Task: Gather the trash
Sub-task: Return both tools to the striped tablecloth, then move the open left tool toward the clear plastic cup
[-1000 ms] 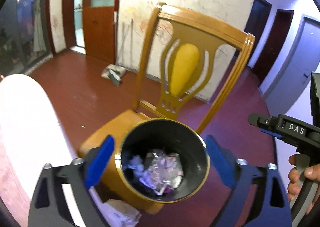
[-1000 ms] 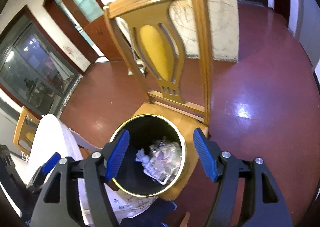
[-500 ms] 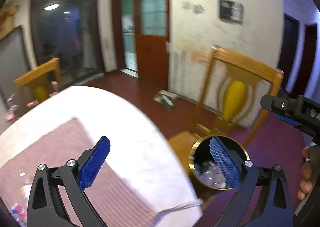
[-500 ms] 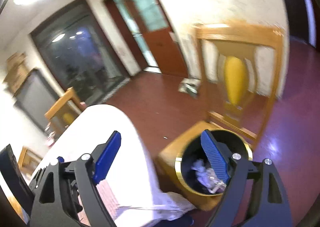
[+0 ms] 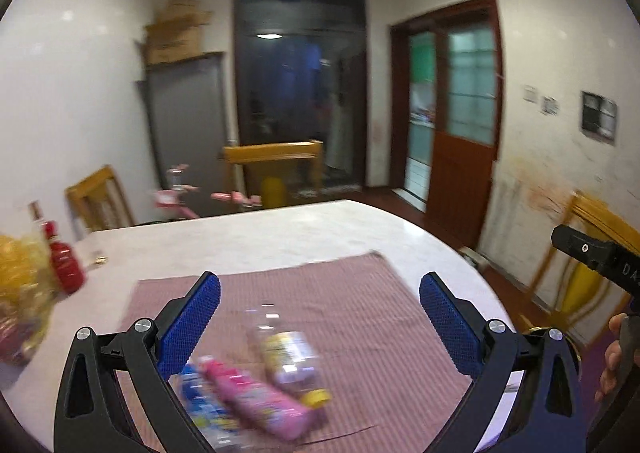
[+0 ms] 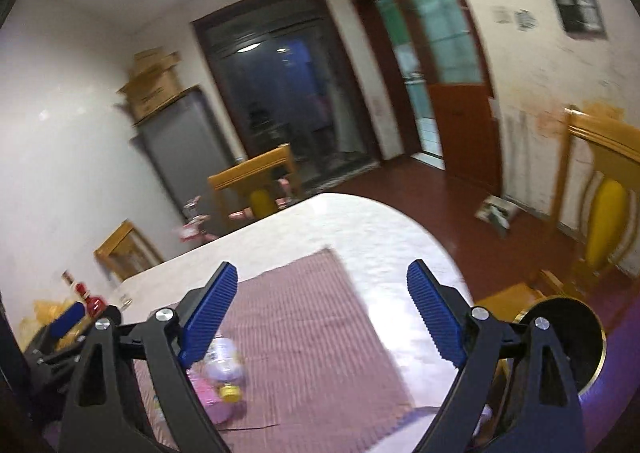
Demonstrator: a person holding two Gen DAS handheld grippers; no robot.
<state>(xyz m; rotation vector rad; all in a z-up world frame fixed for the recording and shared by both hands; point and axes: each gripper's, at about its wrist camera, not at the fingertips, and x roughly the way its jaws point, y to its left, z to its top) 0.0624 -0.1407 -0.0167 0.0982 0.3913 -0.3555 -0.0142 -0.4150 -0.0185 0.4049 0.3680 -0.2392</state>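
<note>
My left gripper (image 5: 320, 317) was spread wide and held nothing; my right gripper (image 6: 322, 313) was likewise wide and empty. The trash lay on the mat (image 5: 360, 305) on the table (image 5: 280, 229): a clear bottle (image 5: 290, 357) with a yellow cap, a pink wrapper (image 5: 256, 401) touching it, and a blue-and-white item (image 5: 196, 397) just beside that, all blurred. I judged the bottle to be light, empty, thin-walled and slippery, likely to dent or roll; the mid-body across its width seemed the best grip. The wrapper looked soft and should be pinched at its middle. Only the right view showed the bin (image 6: 568, 337), on a chair (image 6: 600, 213) beyond the table edge. Only the left view showed the blue-and-white item plainly.
</note>
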